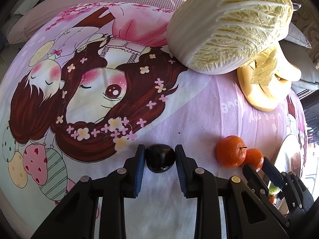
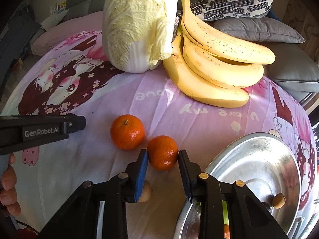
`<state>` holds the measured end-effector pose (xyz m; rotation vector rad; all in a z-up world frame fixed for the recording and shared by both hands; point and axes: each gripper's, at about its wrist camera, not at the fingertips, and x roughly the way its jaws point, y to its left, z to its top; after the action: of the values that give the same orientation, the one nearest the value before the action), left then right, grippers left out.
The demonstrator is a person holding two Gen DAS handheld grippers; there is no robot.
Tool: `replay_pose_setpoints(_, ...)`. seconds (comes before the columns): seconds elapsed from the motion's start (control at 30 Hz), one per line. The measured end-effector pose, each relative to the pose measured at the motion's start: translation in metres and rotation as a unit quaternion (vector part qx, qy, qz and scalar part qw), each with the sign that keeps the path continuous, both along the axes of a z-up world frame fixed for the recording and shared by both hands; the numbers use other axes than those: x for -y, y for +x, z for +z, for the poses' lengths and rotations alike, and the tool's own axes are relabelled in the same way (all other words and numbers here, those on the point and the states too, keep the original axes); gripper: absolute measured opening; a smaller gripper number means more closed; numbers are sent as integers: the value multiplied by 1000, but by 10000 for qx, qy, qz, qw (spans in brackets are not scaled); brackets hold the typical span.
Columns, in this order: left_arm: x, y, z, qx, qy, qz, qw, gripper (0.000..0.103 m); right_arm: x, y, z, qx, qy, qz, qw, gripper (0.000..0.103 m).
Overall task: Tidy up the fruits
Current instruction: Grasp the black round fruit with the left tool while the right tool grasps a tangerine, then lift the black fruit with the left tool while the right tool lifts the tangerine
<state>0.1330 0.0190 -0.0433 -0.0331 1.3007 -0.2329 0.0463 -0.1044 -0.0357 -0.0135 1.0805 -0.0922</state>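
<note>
Bedding, a pink cartoon sheet [image 2: 199, 119], carries everything, so the fruit sits in soft dips rather than rolling. A cabbage [image 2: 139, 25] and a bunch of bananas [image 2: 215, 63] lie touching at the far side, likely too bulky to go first. The metal bowl [image 2: 259, 159] waits at the near right, probably the collecting spot; a small brown fruit [image 2: 279, 200] already lies in it. Two oranges [image 2: 127, 131] sit close together; the right gripper [image 2: 163, 154] has its fingers clamped on the nearer orange [image 2: 162, 152], just beside the bowl. The left gripper [image 1: 160, 159] has its fingers pressed on a dark plum [image 1: 160, 157] resting on the sheet.
</note>
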Motion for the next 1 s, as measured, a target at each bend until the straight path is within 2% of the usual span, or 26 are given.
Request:
replay_pose_setpoints(0.1,1,-2,7,80,-69,7,9999,31,2,-4,6,106,66,-22,9999,32)
replay_pose_setpoints(0.2,2,-4,15,155,-108,-18,9998,31,3,-8,14,223,99,-28,9997,22)
replay_pose_setpoints(0.6,12,-9,25,188,-126,-81,9997,31,8,-9,16,285,183,-24,9994,23)
replay_pose_setpoints(0.7,14,-11,29,185,-149,-90,9997,31,6,-7,15,267,156,39,9995,29)
replay_pose_setpoints(0.77,13,-11,29,198,-165,-97,9996,31,4,-7,14,252,83,59,9996,44)
replay_pose_setpoints(0.8,13,-11,30,202,-170,-102,9996,31,3,-7,13,237,47,80,9997,47)
replay_pose_setpoints(1.0,11,-10,30,173,-194,-154,9995,31,-4,-5,5,131,-45,243,9996,49)
